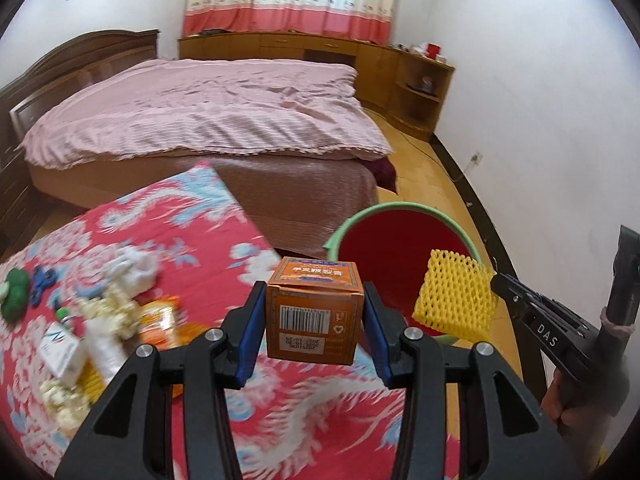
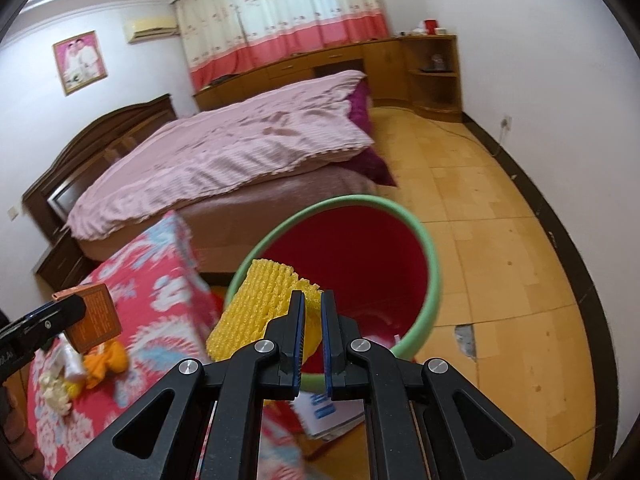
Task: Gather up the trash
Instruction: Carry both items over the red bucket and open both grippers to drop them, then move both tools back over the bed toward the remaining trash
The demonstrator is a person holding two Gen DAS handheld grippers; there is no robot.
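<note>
- Orange cardboard box (image 1: pixel 315 312), small and cube-like, with a white barcode panel and printed date on the face toward the camera; it sits clamped between the blue pads of the left tool (image 1: pixel 315 330), whose jaws stand partly apart at the box's width.
- Box is in the air above the near edge of the worktop (image 1: pixel 192 216), which is covered by a red cloth with white and blue patterning; it is just beside the bucket (image 1: pixel 404 210).
- Yellow foam net (image 2: pixel 256 308), open-mesh, soft, folded; pinched at one edge by the right tool (image 2: pixel 312 344), jaws nearly together with only the thin foam between them.
- Net hangs over the bucket's near rim; bucket has a green rim, a red inside, and stands on the wooden floor (image 2: pixel 500 240) beside the worktop.
- Left wrist view only: remaining litter on the worktop, blurred — white crumpled tissue (image 1: pixel 134 268), popcorn-like pieces (image 1: pixel 116 308), an orange wrapper (image 1: pixel 160 320), a white carton (image 1: pixel 60 350), a green object (image 1: pixel 16 292) at the far edge.
- Right wrist view only: bottom of the bucket with some pale scraps, a booklet (image 2: pixel 328 412) on the floor under the tool, a damaged patch (image 2: pixel 464 338) in the floor.
- Both views: bed (image 1: pixel 208 112) with pink quilt behind.
</note>
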